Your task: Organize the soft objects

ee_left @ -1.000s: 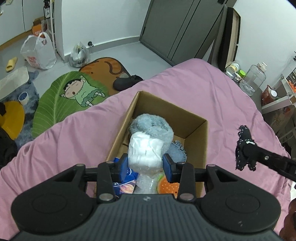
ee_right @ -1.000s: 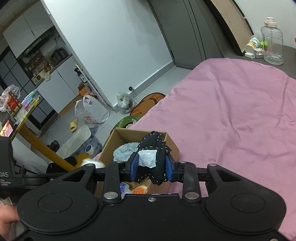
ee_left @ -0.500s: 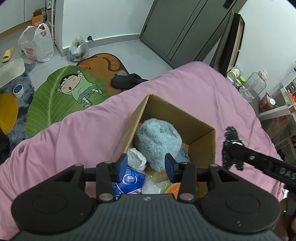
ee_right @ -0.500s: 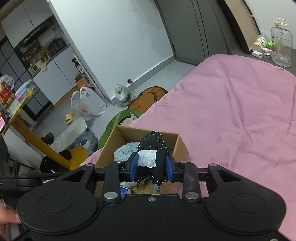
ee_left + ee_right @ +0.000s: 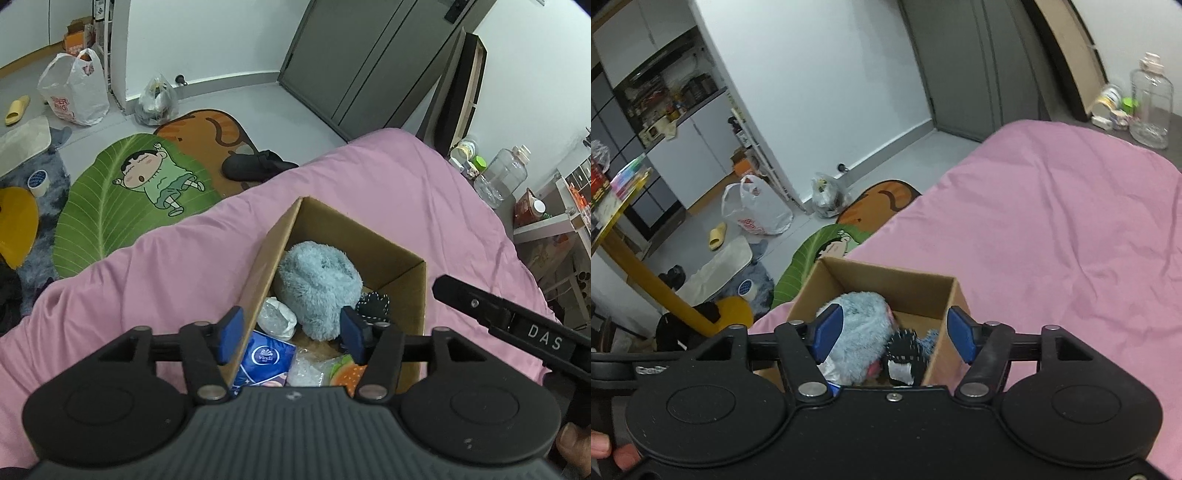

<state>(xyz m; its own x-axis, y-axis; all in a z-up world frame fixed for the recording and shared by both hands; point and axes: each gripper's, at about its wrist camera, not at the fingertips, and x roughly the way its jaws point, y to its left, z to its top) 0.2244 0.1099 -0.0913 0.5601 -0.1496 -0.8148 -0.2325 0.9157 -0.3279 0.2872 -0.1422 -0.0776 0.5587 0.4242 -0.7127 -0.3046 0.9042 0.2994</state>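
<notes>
A: Count entry. One box (image 5: 391, 258) on the pink bed (image 5: 388, 184), open top.

B: Contents?

A: Six items visible. One blue plush (image 5: 317, 284), largest, against the far-left wall. One white bag (image 5: 277, 319) just beside it on the near side. One black pouch (image 5: 373, 304) with white stitching, touching the plush's right side. One blue tissue pack (image 5: 266, 356), one clear wrap (image 5: 306, 369), one burger toy (image 5: 349, 371), all at the near end.

B: Claws?

A: Two. Left gripper (image 5: 290, 332): jaws apart, have just been opening, nothing pressed between the pads; it hangs over the box's near end. Right gripper (image 5: 895, 334): jaws apart, also just been opening, pads clear of the pouch (image 5: 905, 352), which lies in the box below.

B: Floor?

A: Two mats, one white shopping bag (image 5: 75, 92), one yellow slipper (image 5: 717, 235), one tape roll (image 5: 37, 181).
</notes>
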